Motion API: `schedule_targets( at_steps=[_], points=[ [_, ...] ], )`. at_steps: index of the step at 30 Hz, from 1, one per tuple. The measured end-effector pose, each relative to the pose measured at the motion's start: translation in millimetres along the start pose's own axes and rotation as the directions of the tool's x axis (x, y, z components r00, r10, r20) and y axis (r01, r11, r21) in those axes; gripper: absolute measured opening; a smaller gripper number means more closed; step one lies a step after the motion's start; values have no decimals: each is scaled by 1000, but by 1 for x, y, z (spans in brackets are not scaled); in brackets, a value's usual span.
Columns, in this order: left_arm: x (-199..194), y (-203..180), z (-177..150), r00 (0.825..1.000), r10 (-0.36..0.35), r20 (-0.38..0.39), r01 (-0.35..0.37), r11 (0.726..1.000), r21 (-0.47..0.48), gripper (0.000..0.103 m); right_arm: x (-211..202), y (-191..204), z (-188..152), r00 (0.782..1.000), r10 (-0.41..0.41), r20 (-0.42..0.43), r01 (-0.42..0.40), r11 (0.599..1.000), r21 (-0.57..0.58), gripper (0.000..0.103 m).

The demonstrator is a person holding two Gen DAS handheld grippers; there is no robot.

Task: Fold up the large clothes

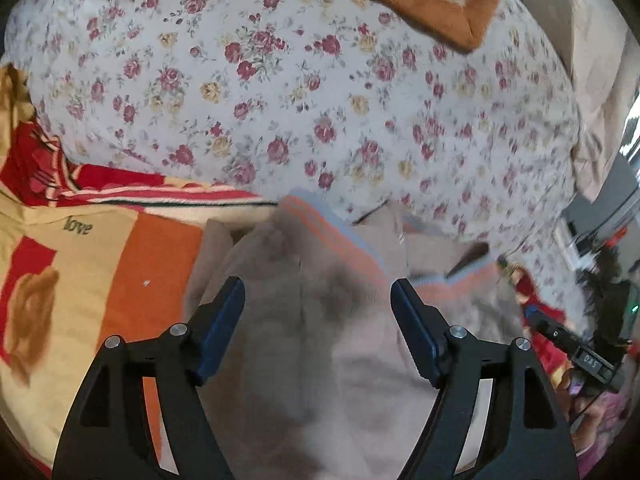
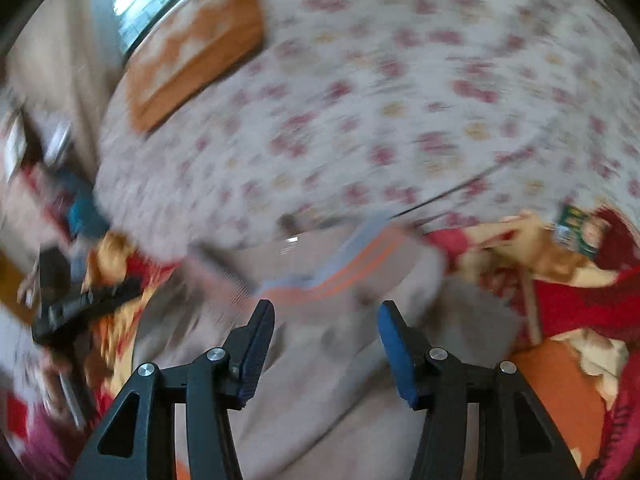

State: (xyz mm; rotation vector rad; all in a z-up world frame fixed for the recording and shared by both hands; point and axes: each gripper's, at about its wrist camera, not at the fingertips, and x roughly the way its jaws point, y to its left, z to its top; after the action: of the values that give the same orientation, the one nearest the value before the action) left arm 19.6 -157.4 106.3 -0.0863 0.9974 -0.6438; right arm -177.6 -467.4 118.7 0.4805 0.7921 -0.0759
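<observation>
Left wrist view. Left gripper [image 1: 318,304]: fingers spread wide, holding nothing. Beige sweater [image 1: 304,360] lies directly below and ahead, filling the gap between the fingers and running out of the bottom edge. Its ribbed band with orange and blue stripes [image 1: 340,236] runs diagonally from upper left to lower right just beyond the fingertips. The sweater rests on a red and orange blanket [image 1: 120,280]; a floral quilt [image 1: 300,92] rises behind. The right gripper [image 1: 576,348] shows at the right edge, near the sweater's far side. Whether the fingertips touch the cloth: cannot tell.

Right wrist view, heavily blurred. Right gripper [image 2: 326,316]: fingers well apart, holding nothing. The sweater [image 2: 332,380] lies under and ahead, its striped band [image 2: 344,268] just past the tips. Both grippers look about equally near. Sleeves, hem and overall outline are cut off or smeared; long axis not determinable.
</observation>
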Motion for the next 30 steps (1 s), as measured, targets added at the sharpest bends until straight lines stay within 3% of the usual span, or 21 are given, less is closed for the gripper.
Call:
schedule_targets(
  at_steps=[3, 4, 7, 8, 10, 12, 15, 17, 21, 24, 27, 30],
  points=[
    [20, -5, -19, 987, 153, -44, -152, 988, 34, 76, 32, 29, -10, 997, -45, -67, 39, 995, -89, 58],
    [30, -5, -26, 977, 208, -54, -205, 977, 51, 76, 43, 32, -11, 994, -63, -85, 55, 994, -92, 63],
    [53, -2, -40, 943, 330, -44, -326, 942, 80, 76, 88, 34, -14, 983, -102, -153, 91, 993, -75, 64],
    [57, 0, -41, 940, 341, -33, -337, 938, 80, 76, 99, 36, -16, 978, -121, -169, 105, 989, -101, 61],
    [61, 3, -39, 935, 355, 1, -355, 932, 70, 76, 117, 42, -21, 963, -210, -166, 179, 967, -184, 21],
    [61, 2, -30, 923, 382, 44, -384, 920, 73, 76, 118, 41, -17, 967, -209, -144, 183, 967, -178, 11],
    [63, 5, -13, 902, 414, 119, -422, 905, 53, 76, 108, 28, 4, 981, -189, -45, 186, 980, -65, 10],
    [74, 11, -5, 889, 438, 134, -447, 894, 40, 76, 115, 18, 13, 978, -210, -19, 209, 978, -27, 10],
    [102, 28, -3, 900, 432, 59, -434, 901, 17, 76, 155, 7, 8, 959, -274, -78, 271, 961, -49, 10],
    [95, 30, -2, 913, 402, 64, -403, 915, -3, 76, 147, 5, 9, 964, -255, -73, 253, 967, -46, 13],
    [76, 33, -6, 937, 348, 37, -348, 937, -4, 76, 105, -5, 6, 979, -185, -79, 186, 983, -1, 48],
    [49, 32, -19, 959, 280, 41, -281, 960, 5, 76, 45, -14, -10, 987, -152, -54, 153, 988, 18, 52]
  ],
)
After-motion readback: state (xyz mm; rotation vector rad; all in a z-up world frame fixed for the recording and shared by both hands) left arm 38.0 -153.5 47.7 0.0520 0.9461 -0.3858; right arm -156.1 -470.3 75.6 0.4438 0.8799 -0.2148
